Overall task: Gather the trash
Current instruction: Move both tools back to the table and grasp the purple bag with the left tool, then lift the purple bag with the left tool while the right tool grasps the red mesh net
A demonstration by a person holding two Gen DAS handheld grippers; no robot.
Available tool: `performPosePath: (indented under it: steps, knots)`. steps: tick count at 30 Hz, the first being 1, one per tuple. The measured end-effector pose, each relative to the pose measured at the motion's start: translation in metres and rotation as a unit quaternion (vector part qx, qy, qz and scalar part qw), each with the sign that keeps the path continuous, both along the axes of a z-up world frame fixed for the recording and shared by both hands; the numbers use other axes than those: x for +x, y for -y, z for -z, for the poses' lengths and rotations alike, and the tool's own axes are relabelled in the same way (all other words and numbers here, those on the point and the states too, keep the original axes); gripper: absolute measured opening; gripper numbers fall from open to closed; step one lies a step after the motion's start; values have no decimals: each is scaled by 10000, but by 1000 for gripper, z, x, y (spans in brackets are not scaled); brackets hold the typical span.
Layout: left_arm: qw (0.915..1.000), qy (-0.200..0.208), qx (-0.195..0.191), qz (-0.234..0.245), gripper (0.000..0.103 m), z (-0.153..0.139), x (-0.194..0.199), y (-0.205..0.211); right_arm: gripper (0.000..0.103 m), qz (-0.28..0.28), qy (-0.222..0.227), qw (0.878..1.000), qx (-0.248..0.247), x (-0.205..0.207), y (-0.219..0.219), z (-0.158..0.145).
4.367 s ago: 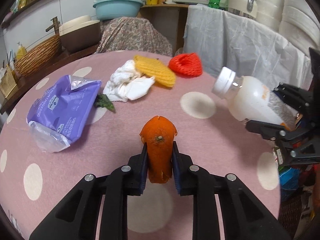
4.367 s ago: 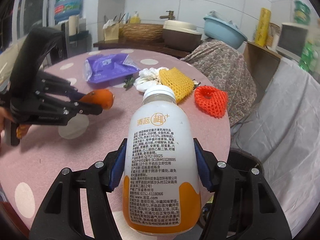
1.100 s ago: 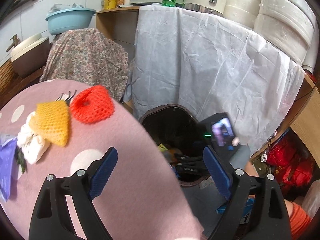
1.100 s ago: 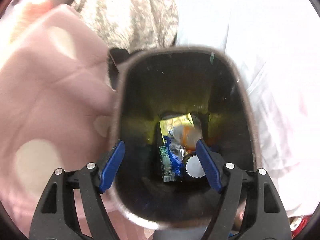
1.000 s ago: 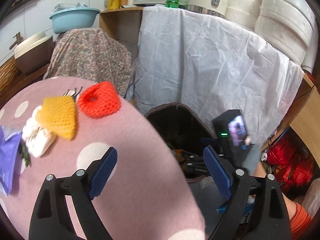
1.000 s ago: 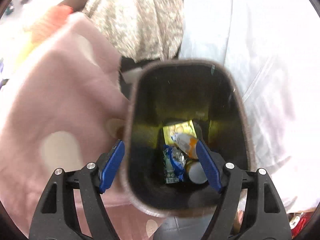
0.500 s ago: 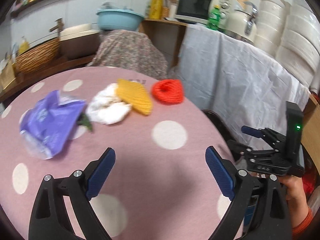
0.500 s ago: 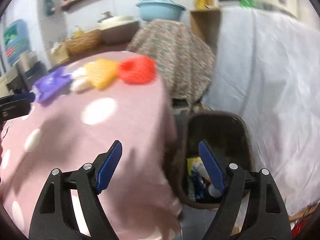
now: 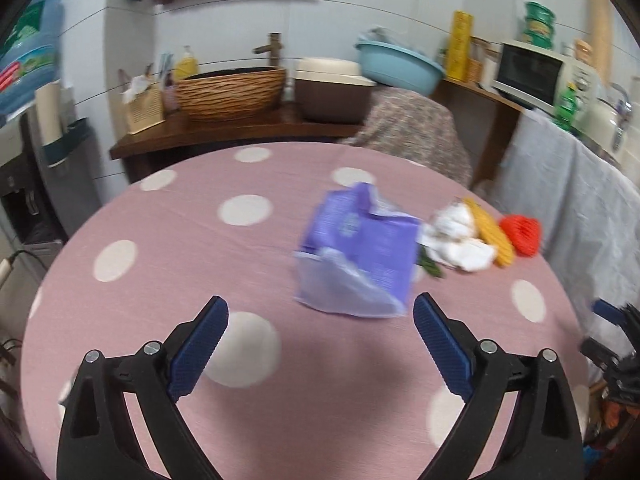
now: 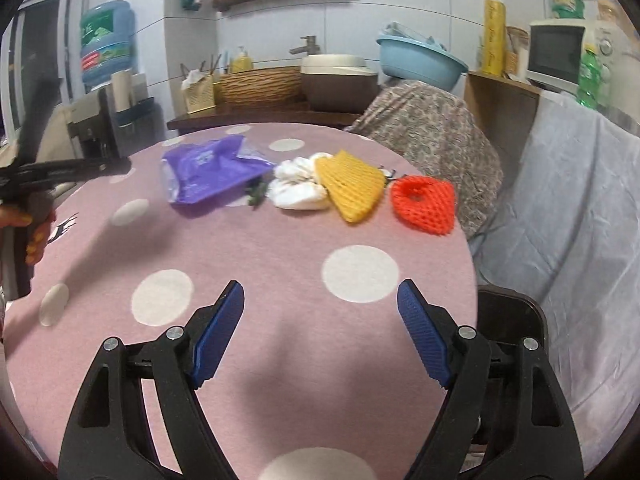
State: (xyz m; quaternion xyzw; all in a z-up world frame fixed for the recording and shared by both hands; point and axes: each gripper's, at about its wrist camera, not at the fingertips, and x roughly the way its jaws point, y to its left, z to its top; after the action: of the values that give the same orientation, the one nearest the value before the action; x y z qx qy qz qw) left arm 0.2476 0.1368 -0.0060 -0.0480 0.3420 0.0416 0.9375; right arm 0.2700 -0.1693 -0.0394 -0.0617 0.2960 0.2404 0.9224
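Note:
A purple plastic bag (image 9: 360,256) (image 10: 208,170) lies on the pink dotted table (image 9: 200,248) (image 10: 260,248). Beside it are a crumpled white tissue (image 9: 456,240) (image 10: 298,188), a yellow foam net (image 9: 490,230) (image 10: 352,184), a red foam net (image 9: 520,234) (image 10: 424,204) and a small green scrap (image 9: 430,266) (image 10: 256,196). My left gripper (image 9: 318,340) hovers just short of the purple bag; its jaws are opening, nothing between them. My right gripper (image 10: 320,328) stands open and empty above the table's near edge, well short of the nets. The dark trash bin (image 10: 508,320) shows below the table's right edge.
A wooden counter behind the table carries a wicker basket (image 9: 230,92), a brown-and-cream basin (image 9: 332,88) and a blue basin (image 9: 398,66). A flowered cloth (image 10: 432,140) drapes something at the far edge. A white sheet (image 10: 580,208) hangs at the right. A microwave (image 9: 532,72) stands at the back.
Both grippers have swung away from the trash bin back over the table. The left now faces the purple bag. The right has risen and now faces the nets.

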Motion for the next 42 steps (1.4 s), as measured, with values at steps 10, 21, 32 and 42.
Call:
performPosePath:
  steps: [10,21,32,42]
  knots:
    - [9976,-607,-318,44,98,16,70,-52,80,-105,81,9998,-146,-12,-22,-10]
    - [9944,-933,-339,356,57,29,98,-43,80,45,12,9998,-175,-9,-11,-9]
    - [9912,-987,-133,870,42,22,100,-17,80,108,-109,9999,-70,1,-10,-5]
    - [9873,-1219,13,1019,26,40,109,-3,80,89,-123,9998,-84,4,-14,-3]
